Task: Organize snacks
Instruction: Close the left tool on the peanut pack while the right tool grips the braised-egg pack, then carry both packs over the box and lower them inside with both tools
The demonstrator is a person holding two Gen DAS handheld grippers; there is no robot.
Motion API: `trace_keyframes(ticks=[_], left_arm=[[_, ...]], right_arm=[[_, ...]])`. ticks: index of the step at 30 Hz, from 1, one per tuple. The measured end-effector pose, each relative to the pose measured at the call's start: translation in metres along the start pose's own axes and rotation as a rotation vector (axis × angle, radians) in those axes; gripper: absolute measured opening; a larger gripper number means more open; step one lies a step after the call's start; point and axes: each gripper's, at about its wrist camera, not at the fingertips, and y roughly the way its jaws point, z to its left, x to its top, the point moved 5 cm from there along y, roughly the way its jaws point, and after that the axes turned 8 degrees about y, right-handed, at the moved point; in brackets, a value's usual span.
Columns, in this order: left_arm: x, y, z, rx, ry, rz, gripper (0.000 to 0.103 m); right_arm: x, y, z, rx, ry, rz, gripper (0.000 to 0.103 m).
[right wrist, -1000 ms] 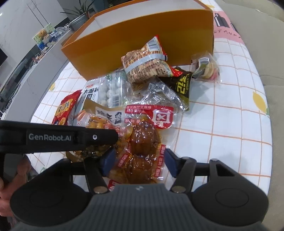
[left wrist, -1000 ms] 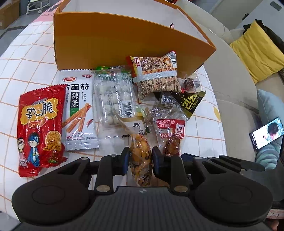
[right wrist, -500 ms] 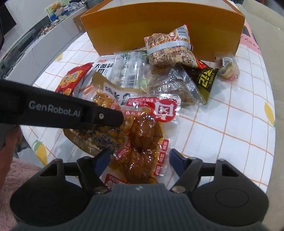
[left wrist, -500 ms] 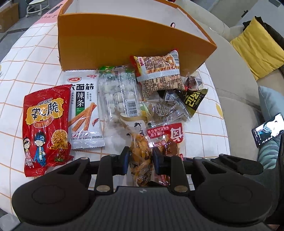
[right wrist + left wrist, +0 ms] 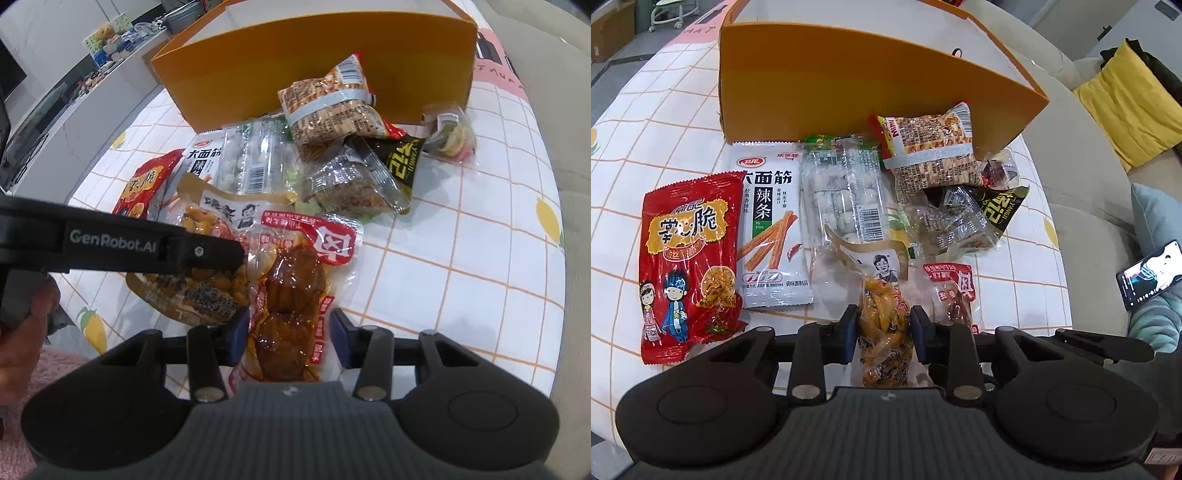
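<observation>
My left gripper (image 5: 882, 334) is shut on a clear pack of yellow chicken feet (image 5: 882, 332), which also shows in the right wrist view (image 5: 210, 266). My right gripper (image 5: 288, 334) straddles a clear red-labelled pack of brown braised meat (image 5: 291, 291), its jaws apart and not pinching the pack; that pack shows in the left wrist view (image 5: 955, 295). An orange cardboard box (image 5: 849, 74), open on top, stands at the back of the table (image 5: 314, 62).
More snack packs lie in front of the box: a red crisps bag (image 5: 689, 258), a white spicy-strip pack (image 5: 770, 232), a clear pack of white balls (image 5: 846, 199), a peanut bag (image 5: 931, 155), small wrapped packs (image 5: 960, 221). A sofa with a phone (image 5: 1148, 273) is at the right.
Both grippers have drawn back a little toward the near table edge with the two packs between their fingers. My right gripper's jaws have come slightly closer together.
</observation>
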Motion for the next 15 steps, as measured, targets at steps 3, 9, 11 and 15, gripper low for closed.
trace_keyframes(ticks=[3,9,11,15], left_arm=[[0.0,-0.005,0.0,-0.008,-0.001,-0.011,0.032],[0.002,-0.018,-0.003,-0.012,0.009,-0.037,0.031],[0.004,-0.022,-0.004,-0.017,0.011,-0.05,0.031],[0.007,-0.033,-0.007,-0.013,0.025,-0.079,0.03]], right_arm=[[0.001,-0.008,-0.001,0.036,0.027,-0.012,0.044],[0.005,-0.023,-0.005,0.059,0.072,-0.056,0.044],[0.008,-0.028,-0.007,0.064,0.087,-0.069,0.044],[0.011,-0.038,-0.006,0.074,0.096,-0.098,0.044]])
